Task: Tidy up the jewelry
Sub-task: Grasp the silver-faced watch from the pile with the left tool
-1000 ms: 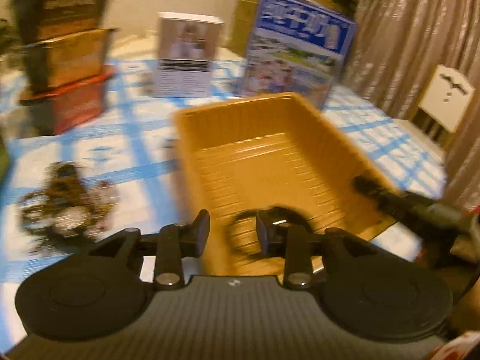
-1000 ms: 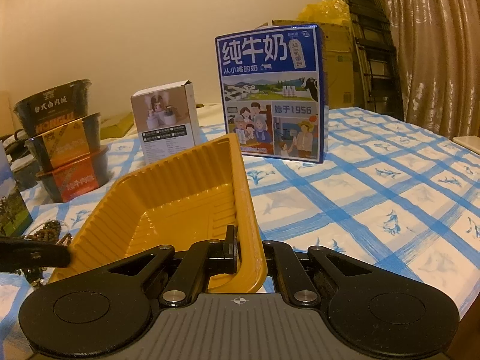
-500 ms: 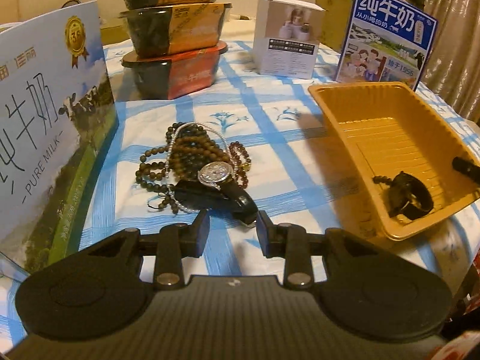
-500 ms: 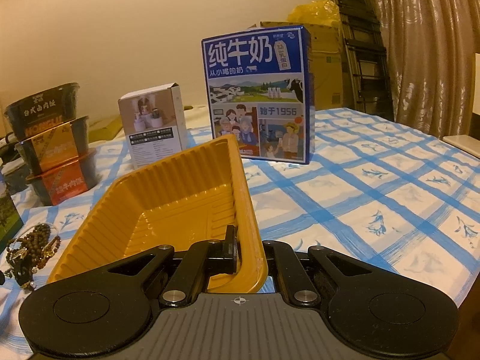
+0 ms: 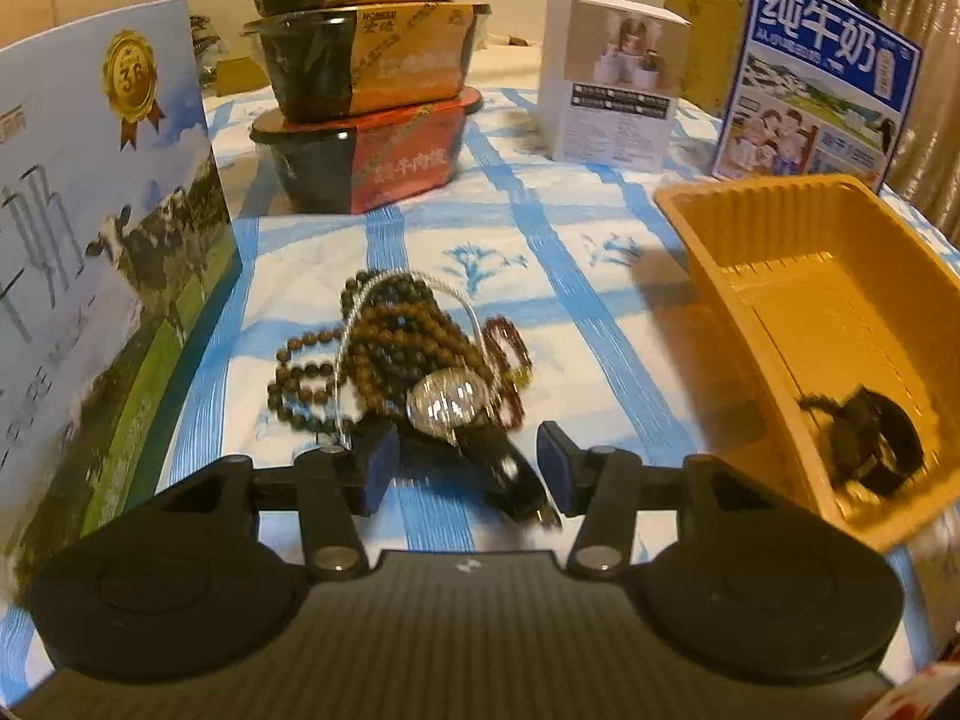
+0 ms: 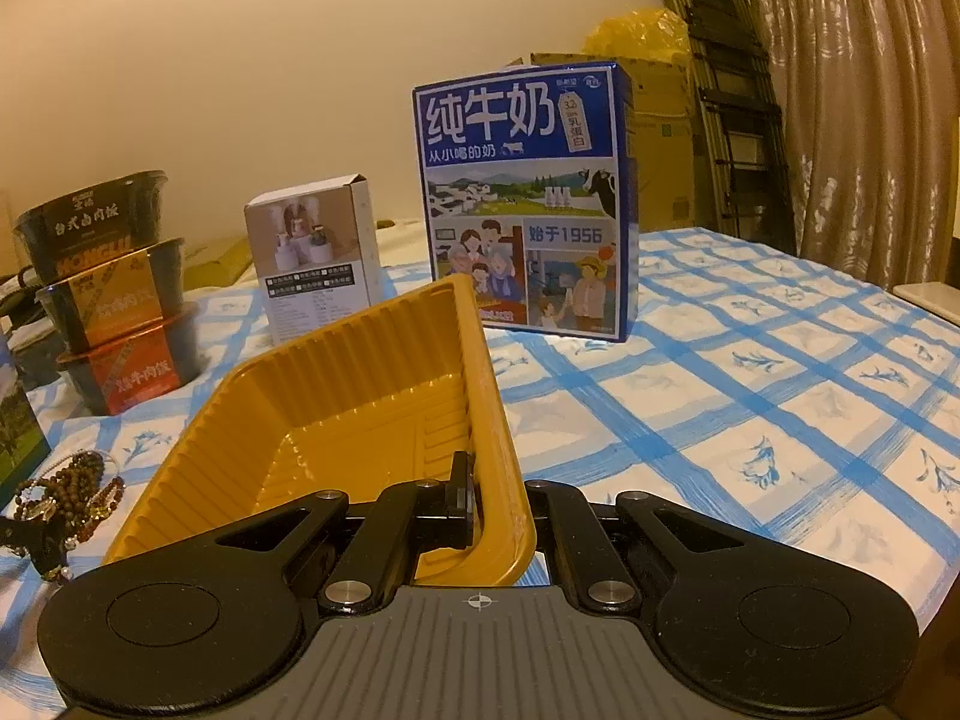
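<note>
A tangle of brown bead strings (image 5: pixel 396 330) lies on the blue-checked cloth, with a silver-faced watch (image 5: pixel 447 405) on a black strap at its near edge. My left gripper (image 5: pixel 468 465) hovers low over the pile. Its jaws are opening, and the watch strap lies between the fingers without being pressed. To the right, the yellow tray (image 5: pixel 708 210) holds a black bracelet (image 5: pixel 870 444). My right gripper (image 6: pixel 501 510) is shut on the near rim of the yellow tray (image 6: pixel 360 372), one finger inside the wall and one outside. The bead pile (image 6: pixel 72 486) shows at the far left there.
Three stacked food bowls (image 5: pixel 366 90), a white carton (image 5: pixel 612 102) and a blue milk box (image 5: pixel 816 78) stand behind. A large milk box (image 5: pixel 90 300) walls off the left side. A ladder (image 6: pixel 732 120) and curtain stand beyond the table.
My left gripper swung from above the tray leftward and down to the bead pile, leaving the black bracelet in the tray, and its jaws widened. The right gripper kept its hold on the tray rim.
</note>
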Tool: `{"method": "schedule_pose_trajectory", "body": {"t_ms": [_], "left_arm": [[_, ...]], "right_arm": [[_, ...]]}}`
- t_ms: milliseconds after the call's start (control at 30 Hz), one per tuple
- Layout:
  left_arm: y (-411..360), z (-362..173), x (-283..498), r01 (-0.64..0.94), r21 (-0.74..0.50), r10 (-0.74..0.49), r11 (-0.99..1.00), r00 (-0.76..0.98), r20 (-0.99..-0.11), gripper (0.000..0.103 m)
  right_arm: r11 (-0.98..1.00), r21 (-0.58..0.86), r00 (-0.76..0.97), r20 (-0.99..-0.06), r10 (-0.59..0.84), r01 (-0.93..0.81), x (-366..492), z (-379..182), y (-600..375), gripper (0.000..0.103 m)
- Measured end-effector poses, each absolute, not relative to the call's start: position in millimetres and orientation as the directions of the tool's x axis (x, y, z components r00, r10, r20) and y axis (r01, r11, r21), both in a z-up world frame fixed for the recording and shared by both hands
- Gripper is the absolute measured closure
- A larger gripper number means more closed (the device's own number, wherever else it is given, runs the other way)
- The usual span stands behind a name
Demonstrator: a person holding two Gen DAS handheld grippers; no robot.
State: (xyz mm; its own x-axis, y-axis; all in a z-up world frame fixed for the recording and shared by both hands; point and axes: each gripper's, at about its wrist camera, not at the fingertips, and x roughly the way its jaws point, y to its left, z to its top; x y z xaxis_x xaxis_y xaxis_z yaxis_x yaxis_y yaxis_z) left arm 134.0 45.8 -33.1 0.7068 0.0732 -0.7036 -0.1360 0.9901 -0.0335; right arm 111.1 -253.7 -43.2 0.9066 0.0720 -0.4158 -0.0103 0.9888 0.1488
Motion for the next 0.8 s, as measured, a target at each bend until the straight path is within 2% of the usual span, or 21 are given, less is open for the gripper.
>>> {"method": "schedule_pose_trajectory", "body": {"t_ms": [267, 433, 500, 667, 800], "left_arm": [[42.9, -46.5, 161.9, -0.12, 0.049, 0.12, 0.992, 0.703, -0.701, 0.055], [43.1, -54.7, 165.0, -0.119, 0.075, 0.137, 0.99, 0.696, -0.705, 0.063], [42.1, -53.7, 162.9, -0.108, 0.07, 0.126, 0.992, 0.701, -0.702, 0.07], [38.9, -50.1, 154.2, -0.081, 0.062, 0.102, 0.995, 0.716, -0.691, 0.071], [41.0, -39.2, 142.2, -0.057, -0.012, 0.034, 0.998, 0.735, -0.678, 0.071]], "right_arm": [[0.988, 0.152, 0.906, -0.418, 0.073, -0.01, 112.0, -43.3, -253.3, 0.098], [0.988, 0.152, 0.906, -0.418, 0.074, -0.011, 112.2, -43.7, -253.4, 0.098], [0.988, 0.152, 0.905, -0.418, 0.073, -0.01, 112.5, -43.8, -253.5, 0.098], [0.988, 0.151, 0.906, -0.417, 0.074, -0.012, 112.4, -44.0, -253.6, 0.098], [0.989, 0.15, 0.906, -0.416, 0.075, -0.013, 112.2, -44.1, -253.4, 0.098]]}}
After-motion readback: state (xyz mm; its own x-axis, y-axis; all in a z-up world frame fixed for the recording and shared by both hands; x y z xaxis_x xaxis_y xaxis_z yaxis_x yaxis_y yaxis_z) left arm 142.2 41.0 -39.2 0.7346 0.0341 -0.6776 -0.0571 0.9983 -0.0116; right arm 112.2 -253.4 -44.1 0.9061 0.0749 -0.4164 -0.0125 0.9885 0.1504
